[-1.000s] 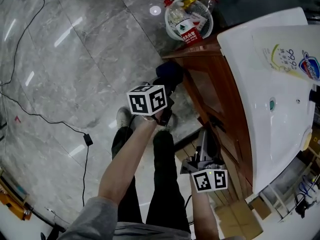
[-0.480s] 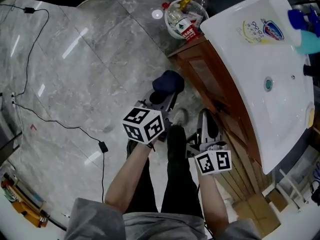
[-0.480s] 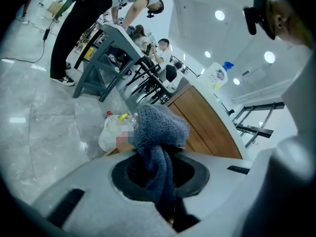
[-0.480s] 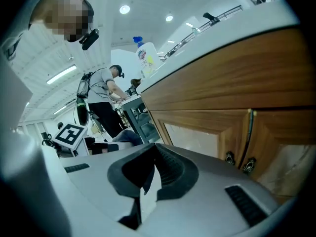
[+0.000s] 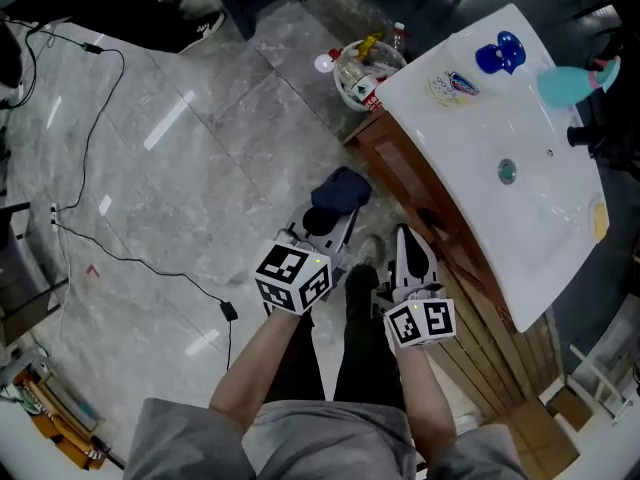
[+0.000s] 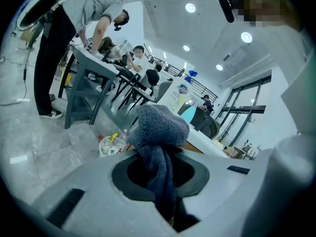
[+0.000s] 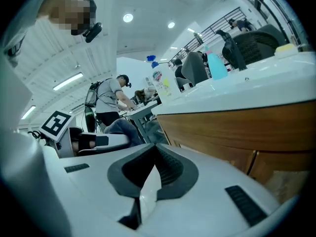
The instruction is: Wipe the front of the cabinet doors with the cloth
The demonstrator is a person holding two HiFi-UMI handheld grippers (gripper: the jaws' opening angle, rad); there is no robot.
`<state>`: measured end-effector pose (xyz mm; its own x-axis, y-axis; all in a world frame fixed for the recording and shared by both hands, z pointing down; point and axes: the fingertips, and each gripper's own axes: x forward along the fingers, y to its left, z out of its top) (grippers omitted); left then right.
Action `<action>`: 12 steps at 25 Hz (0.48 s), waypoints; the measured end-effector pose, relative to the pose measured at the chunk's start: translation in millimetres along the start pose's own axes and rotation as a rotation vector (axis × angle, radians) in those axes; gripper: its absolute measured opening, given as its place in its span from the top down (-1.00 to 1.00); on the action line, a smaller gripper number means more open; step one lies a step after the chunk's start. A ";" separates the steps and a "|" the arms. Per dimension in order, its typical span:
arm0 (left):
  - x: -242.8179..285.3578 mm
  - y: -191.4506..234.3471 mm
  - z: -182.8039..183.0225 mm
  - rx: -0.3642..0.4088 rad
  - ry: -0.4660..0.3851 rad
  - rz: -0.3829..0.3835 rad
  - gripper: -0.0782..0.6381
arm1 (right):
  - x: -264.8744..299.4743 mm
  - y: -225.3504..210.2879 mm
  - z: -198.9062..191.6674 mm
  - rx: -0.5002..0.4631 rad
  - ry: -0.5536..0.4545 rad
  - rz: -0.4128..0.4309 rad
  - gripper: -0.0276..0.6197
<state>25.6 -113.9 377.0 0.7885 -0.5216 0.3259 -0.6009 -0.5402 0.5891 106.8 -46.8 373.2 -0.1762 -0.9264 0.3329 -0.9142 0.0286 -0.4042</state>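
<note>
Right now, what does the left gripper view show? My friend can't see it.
The left gripper is shut on a dark blue knitted cloth, bunched above its jaws. Behind: a white countertop, bottles in a basket, people at desks.

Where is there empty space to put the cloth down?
The grey floor is bare between the black cable and the wooden cabinet. The white sink top is free around its drain. Crowded spots: the sink's far end with the blue thing and teal bottle, and the basket of bottles by the cabinet.

Grey sleeves point(image 5: 195, 430), blk trousers point(image 5: 345, 368); L gripper point(image 5: 328, 230) & R gripper point(image 5: 408, 248) white w/ marker cubes point(image 5: 292, 278).
</note>
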 end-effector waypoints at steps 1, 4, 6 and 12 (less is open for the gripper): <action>-4.4 -7.5 8.8 0.023 -0.005 -0.001 0.64 | -2.7 3.8 6.8 0.001 -0.005 0.004 0.88; -15.8 -32.9 34.8 0.078 -0.023 -0.017 0.64 | -11.6 16.9 30.2 -0.005 -0.018 0.022 0.88; -23.1 -49.7 51.4 0.114 -0.033 -0.028 0.64 | -17.6 27.4 47.5 -0.020 -0.029 0.040 0.88; -41.6 -105.3 98.3 0.218 -0.067 -0.062 0.64 | -43.0 43.2 104.7 -0.034 -0.086 0.043 0.88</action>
<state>43.2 -100.3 228.7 0.8189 -0.5213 0.2401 -0.5711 -0.6988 0.4307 113.0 -45.0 252.3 -0.1852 -0.9528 0.2406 -0.9184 0.0806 -0.3874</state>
